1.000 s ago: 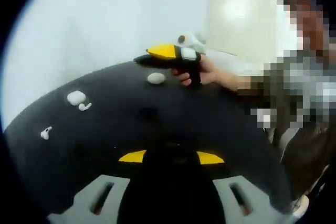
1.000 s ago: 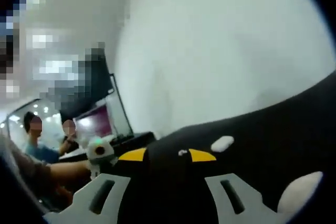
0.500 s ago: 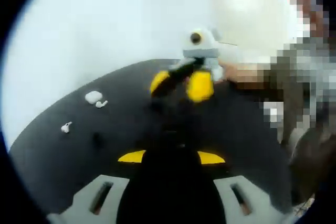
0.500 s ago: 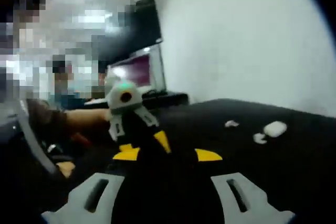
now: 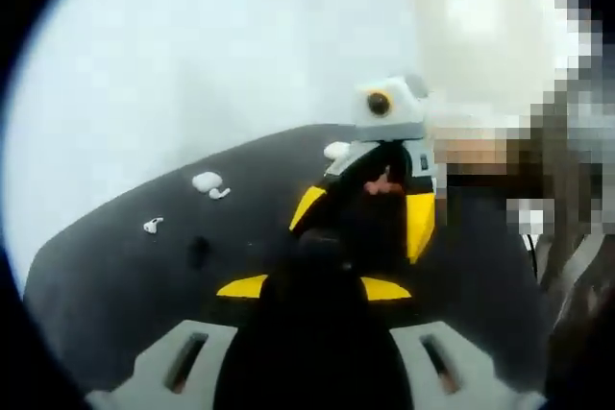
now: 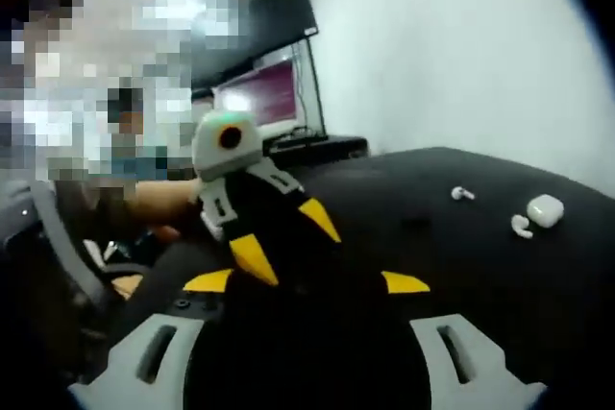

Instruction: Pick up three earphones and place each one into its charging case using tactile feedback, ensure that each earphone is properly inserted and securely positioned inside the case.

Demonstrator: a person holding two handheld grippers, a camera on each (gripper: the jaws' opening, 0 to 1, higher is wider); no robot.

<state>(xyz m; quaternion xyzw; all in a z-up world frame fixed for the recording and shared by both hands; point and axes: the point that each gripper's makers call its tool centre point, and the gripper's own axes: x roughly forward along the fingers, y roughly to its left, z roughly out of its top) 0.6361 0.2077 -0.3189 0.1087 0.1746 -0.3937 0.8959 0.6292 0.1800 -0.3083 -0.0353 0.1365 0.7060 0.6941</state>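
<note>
Earphones first: I can spot 2 loose ones on the black table point(image 5: 115, 276). 1 earphone point(image 5: 152, 226) lies by itself, and another, the bud point(image 5: 219, 193), sits just beside a white case point(image 5: 206, 180). A 2nd case point(image 5: 336, 150) is further back, partly behind my right gripper point(image 5: 370, 213). From the right gripper view the same case point(image 6: 545, 209) and bud point(image 6: 520, 227) are off to the right, with the lone earphone point(image 6: 462, 193) a bit beyond them. Can't make out a 3rd earphone anywhere.

Nothing's been picked up yet as far as I can judge, so the step in hand is getting over to the lone earphone. What I'd do: separate my 2 grippers, since they're crowded nose to nose in the middle of the table, then come down with the jaws straddling the stem and close gently until I feel it. These things are tiny and smooth, easy to flick away.

Fingers: my right gripper's yellow tips are spread apart and carry nothing. My left gripper point(image 6: 279, 237) also looks parted and unloaded, touching neither table nor earphone.
</note>
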